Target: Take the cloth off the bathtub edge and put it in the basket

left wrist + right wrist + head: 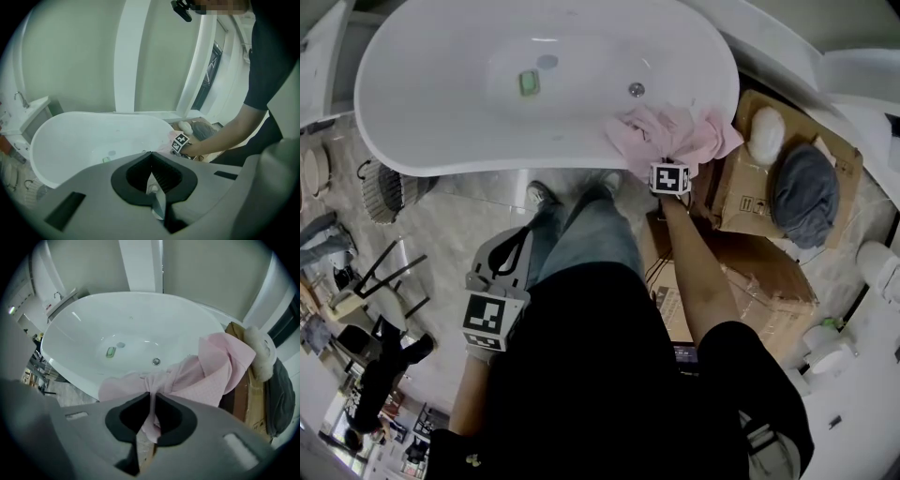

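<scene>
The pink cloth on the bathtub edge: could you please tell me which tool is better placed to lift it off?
The right tool: its jaws are closed on a fold of the pink cloth at the bathtub rim. The left tool hangs shut and empty beside the person's leg.

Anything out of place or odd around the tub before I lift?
Nothing looks spilled or damaged. One stray: a small green object lies inside the white bathtub. The crumpled pink cloth drapes over its rim, pinched in the right gripper.
</scene>
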`<state>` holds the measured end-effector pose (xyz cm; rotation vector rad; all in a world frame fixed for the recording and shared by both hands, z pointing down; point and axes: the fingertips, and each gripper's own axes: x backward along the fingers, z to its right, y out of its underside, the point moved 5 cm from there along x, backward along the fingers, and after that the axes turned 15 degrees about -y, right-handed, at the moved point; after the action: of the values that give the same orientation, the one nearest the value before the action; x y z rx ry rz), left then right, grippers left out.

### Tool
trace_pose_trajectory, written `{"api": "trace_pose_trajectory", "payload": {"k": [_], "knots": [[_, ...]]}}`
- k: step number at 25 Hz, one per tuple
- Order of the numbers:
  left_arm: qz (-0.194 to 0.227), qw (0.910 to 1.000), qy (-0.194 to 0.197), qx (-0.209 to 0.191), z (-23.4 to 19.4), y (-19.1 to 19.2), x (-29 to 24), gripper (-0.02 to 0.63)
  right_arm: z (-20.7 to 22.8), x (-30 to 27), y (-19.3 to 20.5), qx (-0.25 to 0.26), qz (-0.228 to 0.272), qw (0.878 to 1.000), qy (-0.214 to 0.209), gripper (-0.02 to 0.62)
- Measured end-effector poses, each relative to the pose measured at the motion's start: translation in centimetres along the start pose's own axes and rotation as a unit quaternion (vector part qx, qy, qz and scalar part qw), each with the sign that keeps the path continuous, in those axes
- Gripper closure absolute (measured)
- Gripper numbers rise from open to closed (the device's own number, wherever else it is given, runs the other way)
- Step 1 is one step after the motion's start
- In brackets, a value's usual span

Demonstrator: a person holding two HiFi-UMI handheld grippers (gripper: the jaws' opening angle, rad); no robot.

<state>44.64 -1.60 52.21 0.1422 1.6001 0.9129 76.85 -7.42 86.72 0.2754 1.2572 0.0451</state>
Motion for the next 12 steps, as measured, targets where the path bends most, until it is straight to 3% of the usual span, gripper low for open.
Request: {"api": "trace_pose_trajectory", "payload": {"k": [6,7,9,12], "knots": [[0.002,0.9999,-0.005,0.011,-0.9,1.5,1.0,0.592,-0.4,-0.4,0.7,0.012,-0.017,1.000,0.006,0.536],[0.003,0.9999,-0.005,0.013,-1.0,1.6,1.1,0.592,-0.5,-0.4,0.8,0.014,-0.021,1.000,0.007,0.507],[0.005,0.9998,-0.006,0.016,-1.3,1.8,1.3,0.592,-0.4,-0.2,0.4,0.033,-0.013,0.999,0.015,0.387],[0.007,0.9998,-0.009,0.019,-1.7,1.9,1.5,0.592,0.1,0.2,0.5,0.033,-0.009,0.999,0.024,0.312]]}}
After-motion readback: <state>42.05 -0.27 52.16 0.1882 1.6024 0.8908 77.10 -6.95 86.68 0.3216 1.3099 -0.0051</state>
